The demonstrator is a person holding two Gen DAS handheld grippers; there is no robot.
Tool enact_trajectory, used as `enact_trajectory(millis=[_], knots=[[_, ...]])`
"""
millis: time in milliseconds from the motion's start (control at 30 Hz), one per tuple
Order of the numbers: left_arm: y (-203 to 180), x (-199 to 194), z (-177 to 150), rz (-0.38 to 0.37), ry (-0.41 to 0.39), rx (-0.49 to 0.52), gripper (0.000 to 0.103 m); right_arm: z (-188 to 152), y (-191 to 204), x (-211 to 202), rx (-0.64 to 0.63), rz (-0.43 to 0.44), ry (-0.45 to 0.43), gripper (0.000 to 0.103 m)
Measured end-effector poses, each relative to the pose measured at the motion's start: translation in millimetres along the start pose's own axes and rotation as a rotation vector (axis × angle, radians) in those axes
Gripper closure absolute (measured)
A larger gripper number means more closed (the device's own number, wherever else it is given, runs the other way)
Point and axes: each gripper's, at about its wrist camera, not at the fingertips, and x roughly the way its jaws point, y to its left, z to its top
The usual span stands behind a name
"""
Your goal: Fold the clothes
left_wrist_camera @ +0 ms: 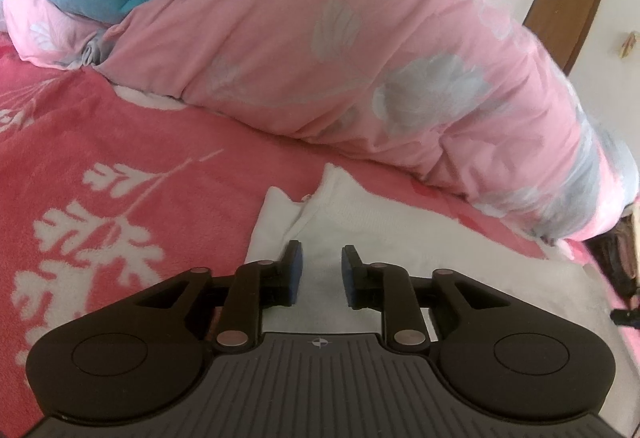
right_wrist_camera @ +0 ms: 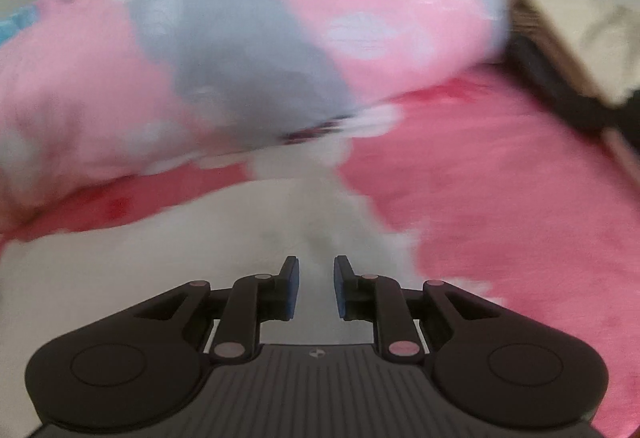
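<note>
Both grippers I'm running sit low over a white garment (left_wrist_camera: 360, 222) spread on the red floral blanket (left_wrist_camera: 100, 142). My left gripper (left_wrist_camera: 322, 264) has its blue-padded jaws parted a little, nothing between them, hovering near the garment's folded corner. My right gripper (right_wrist_camera: 316, 278) shows the same narrow gap, empty, above white cloth; that view is blurred. Beyond the garment lies a bunched pink quilt (left_wrist_camera: 340, 50).
</note>
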Motion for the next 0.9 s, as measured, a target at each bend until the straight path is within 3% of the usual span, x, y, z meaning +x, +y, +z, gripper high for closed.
enact_trajectory(millis=[100,200,300,500,633,733,900], knots=[[-9,-6,3,0.038,-0.003,0.038,0.073,-3,-30,-17,0.081,-0.026,-0.039,0.083],[-30,-25,3,0.083,-0.032,0.111,0.062,-10,-37,-40,0.052,0.016,-0.053,0.083],[-55,-50,-5,0.065,-0.046,0.189,0.056,-19,-25,-58,0.002,0.112,-0.07,0.083],[-93,-77,-44,0.049,0.012,0.299,0.051,-53,22,-69,-0.196,0.259,-0.078,0.082],[-96,-86,-69,0.102,0.048,0.319,0.048,-86,32,-69,-0.307,0.236,-0.075,0.08],[-92,-97,-80,0.127,0.038,0.308,0.036,-103,18,-87,-0.308,0.221,-0.104,0.074],[-88,-105,-91,0.165,0.042,0.289,0.029,-121,3,-113,-0.318,0.187,-0.073,0.074]])
